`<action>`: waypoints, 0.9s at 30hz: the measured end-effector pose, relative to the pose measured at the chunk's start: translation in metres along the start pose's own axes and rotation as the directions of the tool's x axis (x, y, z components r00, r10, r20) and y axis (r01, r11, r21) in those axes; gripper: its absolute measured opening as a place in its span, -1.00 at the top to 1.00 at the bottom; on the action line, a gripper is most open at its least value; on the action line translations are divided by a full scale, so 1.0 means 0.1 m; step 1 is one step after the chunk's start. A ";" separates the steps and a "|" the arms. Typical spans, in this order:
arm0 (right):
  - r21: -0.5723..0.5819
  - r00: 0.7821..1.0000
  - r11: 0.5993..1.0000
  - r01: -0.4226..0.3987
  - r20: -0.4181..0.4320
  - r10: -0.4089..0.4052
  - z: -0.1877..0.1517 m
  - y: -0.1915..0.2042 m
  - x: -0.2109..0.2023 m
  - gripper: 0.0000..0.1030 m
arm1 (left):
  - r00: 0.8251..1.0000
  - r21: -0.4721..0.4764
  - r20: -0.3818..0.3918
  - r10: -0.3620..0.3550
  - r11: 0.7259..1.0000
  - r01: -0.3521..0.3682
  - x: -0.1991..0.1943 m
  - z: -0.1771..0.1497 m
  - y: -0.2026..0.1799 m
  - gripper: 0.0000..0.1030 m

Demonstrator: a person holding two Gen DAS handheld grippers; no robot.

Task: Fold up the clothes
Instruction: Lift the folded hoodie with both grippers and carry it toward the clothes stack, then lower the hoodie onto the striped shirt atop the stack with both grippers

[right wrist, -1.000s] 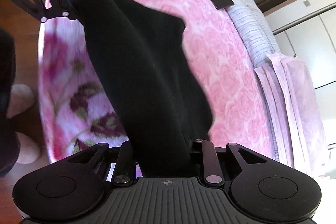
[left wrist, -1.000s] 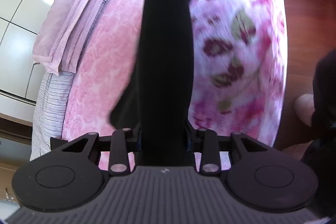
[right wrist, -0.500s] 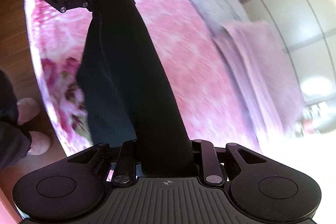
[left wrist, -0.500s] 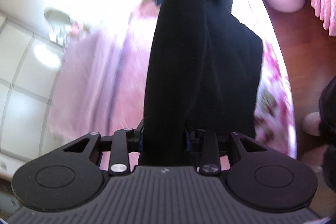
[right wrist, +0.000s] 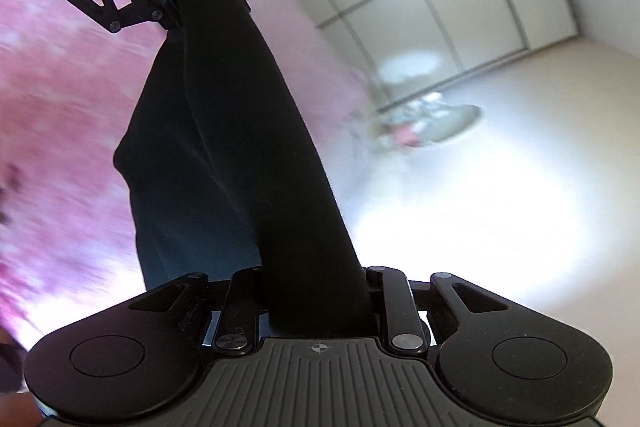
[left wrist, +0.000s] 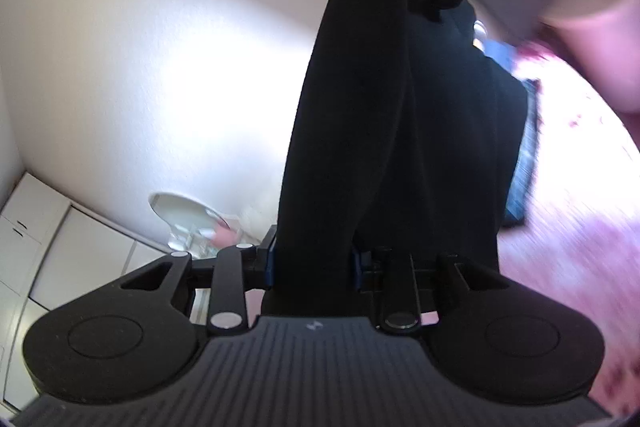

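Both tools, left (left wrist: pixel 314 263) and right (right wrist: pixel 316 301), clamp the black garment (left wrist: pixel 384 131) taut between them, its loose edge hanging above the pink bed (right wrist: pixel 60 99).

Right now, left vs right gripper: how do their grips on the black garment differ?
Left gripper pinches a bunch with a broad flap hanging to its right toward the pink bed; right gripper pinches a bunch with the flap hanging to its left.
Left gripper's blue pads show at the cloth; right gripper's pads are hidden.
Shared: both are shut on the same black garment, stretched between them in the air.
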State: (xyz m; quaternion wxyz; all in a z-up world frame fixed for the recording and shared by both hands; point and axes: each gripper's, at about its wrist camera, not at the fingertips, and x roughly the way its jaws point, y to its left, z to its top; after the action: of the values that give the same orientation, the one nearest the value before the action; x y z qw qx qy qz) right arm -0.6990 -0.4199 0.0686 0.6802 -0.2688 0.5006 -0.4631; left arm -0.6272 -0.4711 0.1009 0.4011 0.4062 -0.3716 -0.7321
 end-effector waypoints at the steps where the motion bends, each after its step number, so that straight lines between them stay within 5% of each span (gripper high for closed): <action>1: -0.006 1.000 1.000 0.018 0.006 -0.018 -0.15 -0.21 0.13 0.58 | 1.000 0.000 0.007 0.014 1.000 -0.014 0.23 0.17 0.05 0.43; 7: -0.027 0.997 0.998 0.060 0.042 -0.059 -0.92 -1.47 1.06 0.58 | 0.998 -0.023 -0.017 0.058 0.998 -0.059 1.64 1.11 0.47 0.43; 12: -0.069 0.985 0.986 0.153 0.089 -0.146 -1.37 -1.91 1.71 0.57 | 0.995 0.015 0.001 0.103 0.995 -0.103 2.47 1.35 0.35 0.43; 16: -0.064 0.994 0.994 0.085 0.072 -0.081 -1.81 -1.40 2.15 0.57 | 0.995 0.027 -0.062 -0.080 0.996 0.082 2.81 1.14 -0.50 0.43; 20: -0.078 0.987 0.984 -0.161 -0.032 0.159 -2.21 -0.59 2.43 0.57 | 0.960 0.021 -0.135 -0.247 0.968 0.252 2.90 0.94 -1.34 0.43; 27: -0.079 0.986 0.983 -0.165 -0.043 0.162 -2.44 -0.29 2.18 0.33 | 0.969 0.017 -0.112 -0.220 0.975 0.224 2.75 0.93 -1.54 0.42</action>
State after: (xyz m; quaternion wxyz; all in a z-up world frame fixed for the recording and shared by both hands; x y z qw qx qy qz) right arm -0.9213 -0.6039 -0.0878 0.6953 -0.2460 0.5518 -0.3894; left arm -0.8505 -0.6336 -0.0781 0.3304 0.4904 -0.3121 -0.7436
